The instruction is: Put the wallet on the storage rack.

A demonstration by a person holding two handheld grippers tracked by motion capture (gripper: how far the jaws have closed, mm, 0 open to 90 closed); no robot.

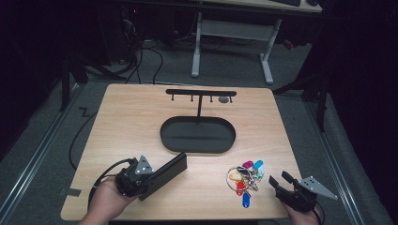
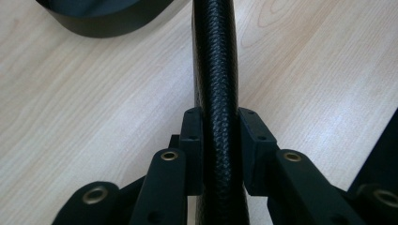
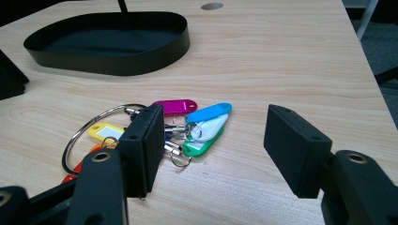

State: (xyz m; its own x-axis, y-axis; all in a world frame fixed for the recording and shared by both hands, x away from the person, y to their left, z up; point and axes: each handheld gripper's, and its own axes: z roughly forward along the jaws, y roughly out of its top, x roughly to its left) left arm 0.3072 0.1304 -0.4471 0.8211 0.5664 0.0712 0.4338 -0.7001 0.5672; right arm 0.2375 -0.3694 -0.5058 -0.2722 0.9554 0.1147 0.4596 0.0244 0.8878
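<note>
Now textured black wallet between jaws

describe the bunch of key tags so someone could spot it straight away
Start at the black oval tray in the middle of the wooden table, then come toward the near right corner. The bunch of key tags lies flat there, just ahead of the right gripper. It is the one brightly coloured thing there.

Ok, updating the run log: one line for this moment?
left hand-held gripper: shut on wallet | right hand-held gripper: open by keys
</note>
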